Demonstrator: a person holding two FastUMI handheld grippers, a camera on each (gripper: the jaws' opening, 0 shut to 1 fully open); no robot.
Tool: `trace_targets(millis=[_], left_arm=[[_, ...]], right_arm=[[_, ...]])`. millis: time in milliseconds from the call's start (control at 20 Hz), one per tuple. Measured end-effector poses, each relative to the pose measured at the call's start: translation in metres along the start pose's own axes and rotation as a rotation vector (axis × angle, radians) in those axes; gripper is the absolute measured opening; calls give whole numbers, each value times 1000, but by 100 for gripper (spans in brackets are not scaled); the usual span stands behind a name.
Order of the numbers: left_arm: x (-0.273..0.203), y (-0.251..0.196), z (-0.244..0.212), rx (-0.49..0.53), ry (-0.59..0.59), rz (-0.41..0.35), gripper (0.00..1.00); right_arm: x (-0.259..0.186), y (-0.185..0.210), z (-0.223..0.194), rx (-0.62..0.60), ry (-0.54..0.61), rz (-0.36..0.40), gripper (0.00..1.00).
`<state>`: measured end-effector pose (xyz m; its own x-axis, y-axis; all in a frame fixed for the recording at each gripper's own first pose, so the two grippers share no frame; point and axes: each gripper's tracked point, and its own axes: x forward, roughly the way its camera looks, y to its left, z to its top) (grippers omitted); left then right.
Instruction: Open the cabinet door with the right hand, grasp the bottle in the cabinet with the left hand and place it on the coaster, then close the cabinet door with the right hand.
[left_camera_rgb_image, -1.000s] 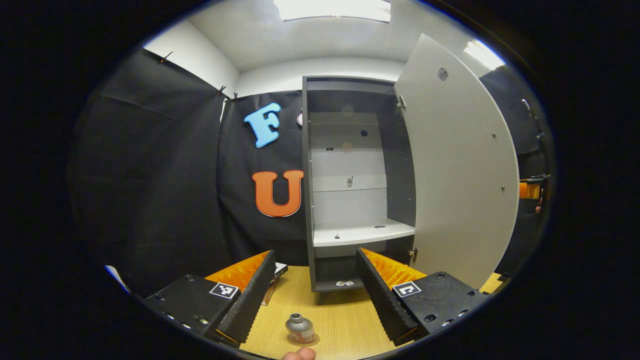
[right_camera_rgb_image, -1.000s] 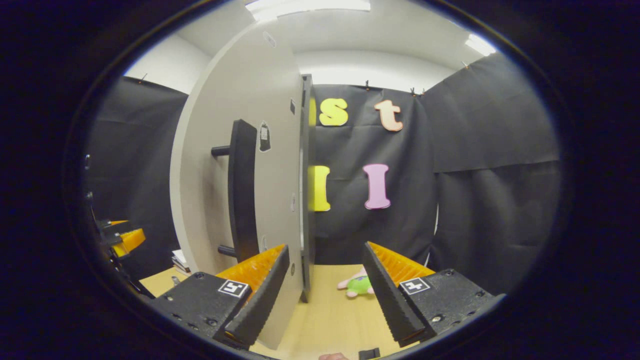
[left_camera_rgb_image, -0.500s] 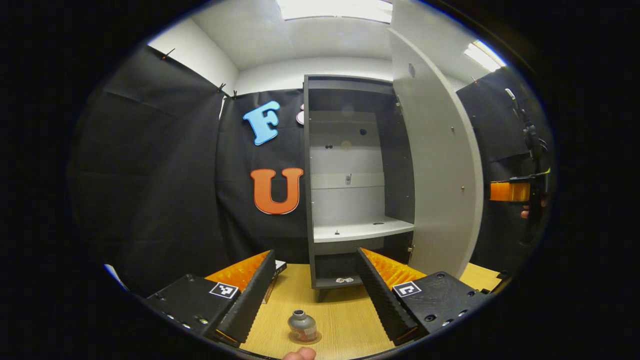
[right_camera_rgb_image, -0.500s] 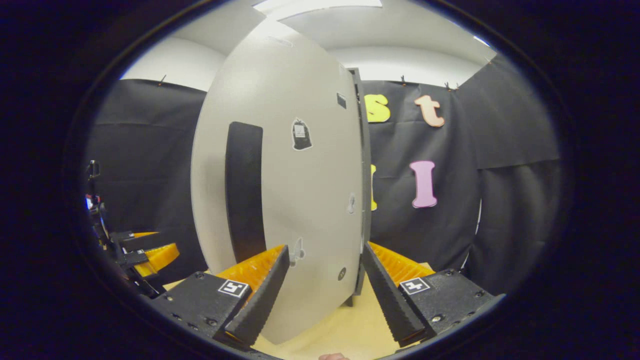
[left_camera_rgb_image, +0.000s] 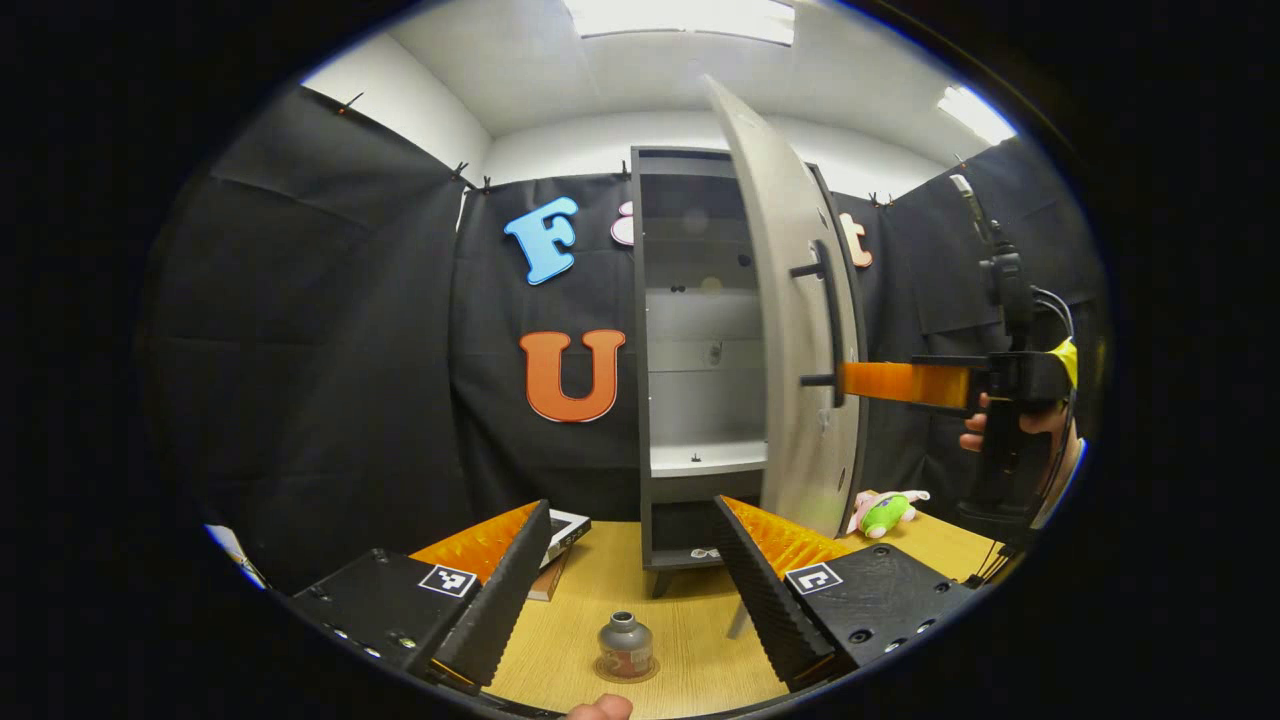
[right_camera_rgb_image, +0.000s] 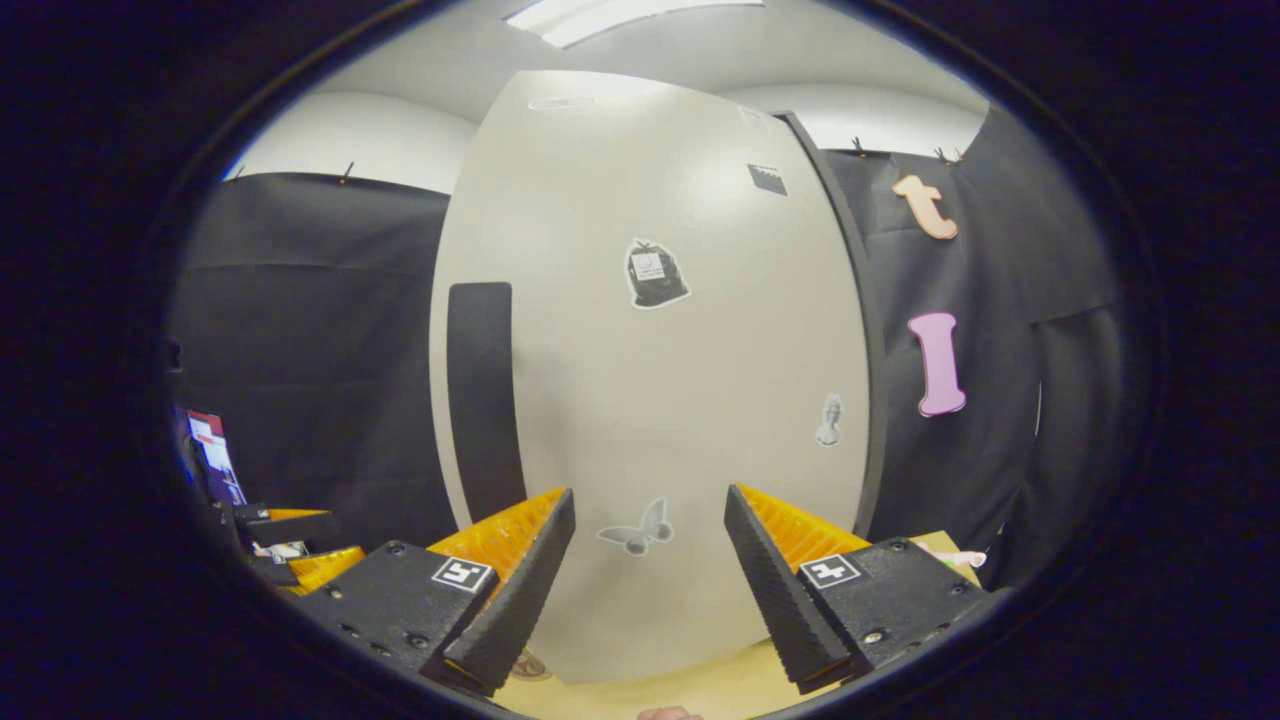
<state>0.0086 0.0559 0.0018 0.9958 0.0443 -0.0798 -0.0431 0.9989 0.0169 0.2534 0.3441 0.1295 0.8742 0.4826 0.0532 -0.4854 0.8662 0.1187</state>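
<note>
A small grey bottle (left_camera_rgb_image: 625, 645) stands upright on a round coaster (left_camera_rgb_image: 641, 675) on the wooden table, just in front of my left gripper (left_camera_rgb_image: 630, 590), which is open and holds nothing. Behind it the grey cabinet (left_camera_rgb_image: 700, 300) has bare shelves. Its pale door (left_camera_rgb_image: 790, 350) stands about half shut, with the dark bar handle (left_camera_rgb_image: 830, 320) facing right. My right gripper (left_camera_rgb_image: 850, 380) reaches the door's front by the handle's lower end. In the right gripper view the door (right_camera_rgb_image: 650, 380) is close ahead, the handle (right_camera_rgb_image: 485, 400) at left, and the right gripper (right_camera_rgb_image: 645, 570) open.
A green and pink plush toy (left_camera_rgb_image: 885, 510) lies on the table (left_camera_rgb_image: 690, 640) right of the cabinet. A flat box (left_camera_rgb_image: 560, 530) lies left of the cabinet's foot. A hand (left_camera_rgb_image: 1000, 425) holds the right gripper at the right edge.
The cabinet door has swung from wide open to about half shut. The right gripper has come in against the door's front. The bottle has stayed on the coaster.
</note>
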Motion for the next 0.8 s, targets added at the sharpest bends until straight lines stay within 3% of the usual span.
trace_targets(millis=[200, 400, 450, 550, 600, 700, 800], left_arm=[[-2, 8, -7, -9, 11, 19, 96], [-6, 16, -12, -5, 11, 43, 96], [-8, 18, -15, -1, 14, 51, 96], [-12, 15, -22, -9, 20, 53, 96], [-15, 12, -25, -14, 20, 54, 96], [-18, 12, -25, -18, 10, 60, 96], [-19, 8, -29, -36, 14, 52, 96]], right_arm=[[39, 0, -5, 28, -5, -23, 96], [41, -21, -22, 36, 15, -88, 94], [34, -26, -29, 23, 21, -106, 97], [17, -34, -38, -1, 34, -133, 94], [4, -39, -40, -14, 34, -148, 99], [-29, -46, -41, -44, 24, -177, 94], [-68, -54, -41, -67, 26, -211, 98]])
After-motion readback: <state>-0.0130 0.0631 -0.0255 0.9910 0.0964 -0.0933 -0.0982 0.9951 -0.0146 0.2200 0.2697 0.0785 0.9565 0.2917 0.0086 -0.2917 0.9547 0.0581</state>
